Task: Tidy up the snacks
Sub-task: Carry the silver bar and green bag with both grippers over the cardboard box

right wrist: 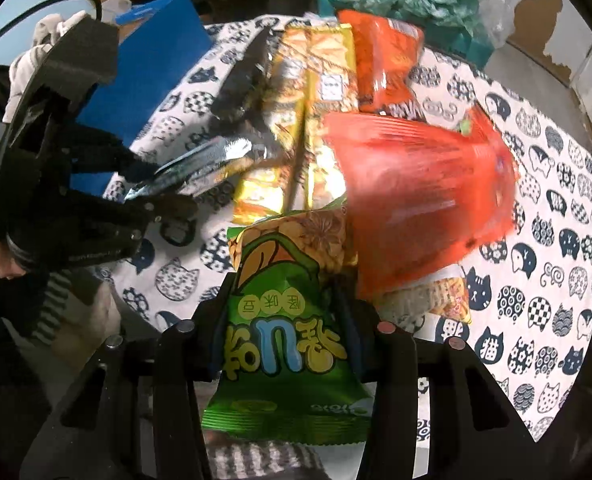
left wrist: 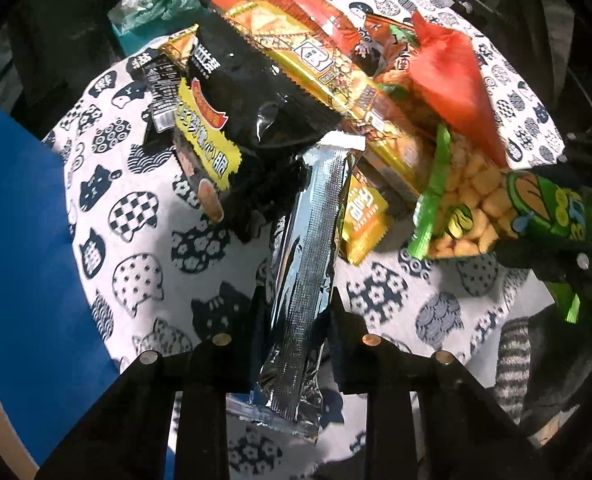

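Risk in the left wrist view sits with the silver pack [left wrist: 302, 276]: the left gripper [left wrist: 296, 320] has its fingers narrowed onto the pack's lower part, so most of its length stands free above them and leans toward the pile [left wrist: 336, 92] of snacks on the cat-print cloth [left wrist: 136, 248]. Its white top edge lies close under the black bag [left wrist: 252, 92], so a careless swing could catch that bag and tip the gold box [left wrist: 316, 68] resting on it. A blue box [left wrist: 20, 216] stands left of the pile, at the cloth's edge. From the right wrist view, the right gripper [right wrist: 286, 316] has its fingers closed on the green bag [right wrist: 288, 320], held mid-body with the top pointing at the pile. The red bag [right wrist: 420, 188] overlaps that bag's top right corner and looks blurred, so it is probably loose; pulling the green bag away could drag it off the pile. Both tools work close together left of the pile, and the left gripper with its pack reaches toward the gold box, so a collision between arms seems possible. Slick wrappers may also slip.
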Motion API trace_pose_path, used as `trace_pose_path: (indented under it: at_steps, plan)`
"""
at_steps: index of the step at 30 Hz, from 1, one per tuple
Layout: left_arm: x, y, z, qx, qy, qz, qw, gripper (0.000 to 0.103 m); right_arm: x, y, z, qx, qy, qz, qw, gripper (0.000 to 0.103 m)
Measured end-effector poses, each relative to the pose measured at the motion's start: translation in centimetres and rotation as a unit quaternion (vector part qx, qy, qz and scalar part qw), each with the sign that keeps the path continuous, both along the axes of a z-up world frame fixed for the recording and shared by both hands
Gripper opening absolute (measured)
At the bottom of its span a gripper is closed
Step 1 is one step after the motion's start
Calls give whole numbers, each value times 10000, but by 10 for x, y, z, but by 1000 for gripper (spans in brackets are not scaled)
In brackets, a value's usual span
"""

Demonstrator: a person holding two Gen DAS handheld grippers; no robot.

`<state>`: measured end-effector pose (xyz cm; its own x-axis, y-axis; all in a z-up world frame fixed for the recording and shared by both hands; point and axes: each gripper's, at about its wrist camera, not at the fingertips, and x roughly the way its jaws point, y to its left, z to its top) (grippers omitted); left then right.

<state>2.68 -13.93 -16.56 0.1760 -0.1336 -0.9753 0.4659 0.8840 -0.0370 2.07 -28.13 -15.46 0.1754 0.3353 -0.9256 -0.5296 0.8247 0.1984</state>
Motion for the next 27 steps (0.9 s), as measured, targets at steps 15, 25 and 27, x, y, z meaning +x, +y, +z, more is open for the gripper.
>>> trace_pose_path:
  at_steps: [15, 25, 27]
  plan:
    - [-30, 40, 61, -258, -586, 250, 9976, 27, 6, 0, 49, 169, -628, -378, 9972, 46]
    - [-30, 67, 89, -597, -799, 506, 9937, 27, 12, 3, 76, 351, -874, -565, 9940, 46]
    - [-29, 72, 95, -622, -854, 555, 9929, 27, 13, 5, 82, 398, -938, -593, 9930, 46]
